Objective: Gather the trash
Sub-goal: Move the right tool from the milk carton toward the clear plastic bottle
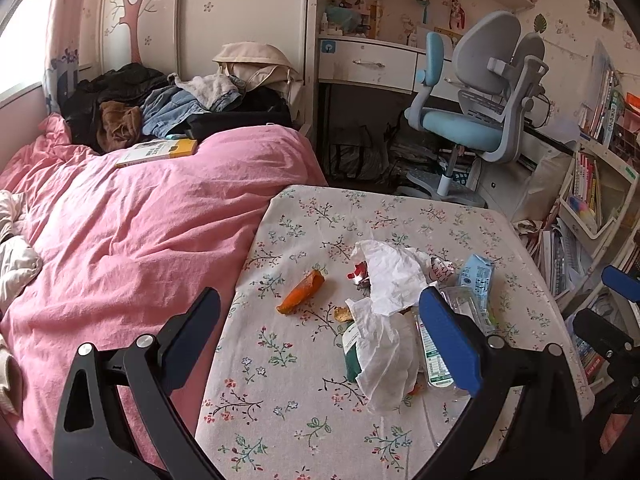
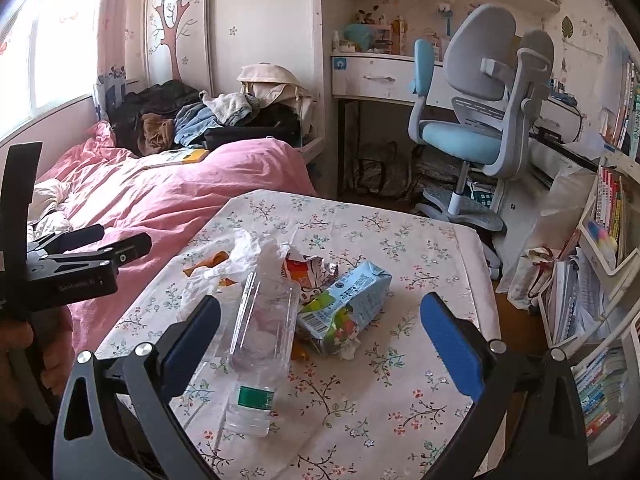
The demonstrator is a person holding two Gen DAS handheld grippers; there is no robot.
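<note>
Trash lies on a small table with a floral cloth (image 1: 304, 412) (image 2: 400, 400). An orange peel (image 1: 301, 293) sits left of crumpled white tissues (image 1: 390, 276) (image 2: 256, 256). A clear plastic bottle (image 2: 260, 344) (image 1: 440, 356) lies on its side beside a crushed light-blue carton (image 2: 348, 308) (image 1: 477, 280). A torn red-and-white wrapper (image 2: 310, 272) (image 1: 358, 272) lies behind them. My left gripper (image 1: 320, 344) hovers open above the tissues and peel. My right gripper (image 2: 320, 344) is open over the bottle and carton. Both hold nothing.
A bed with a pink quilt (image 1: 132, 232) borders the table's left side, with a book (image 1: 158, 152) and piled clothes (image 1: 160, 108) on it. A blue desk chair (image 1: 476, 112) and a desk stand behind. Cluttered bookshelves (image 2: 608, 264) line the right. The left gripper's body (image 2: 68, 264) shows at left.
</note>
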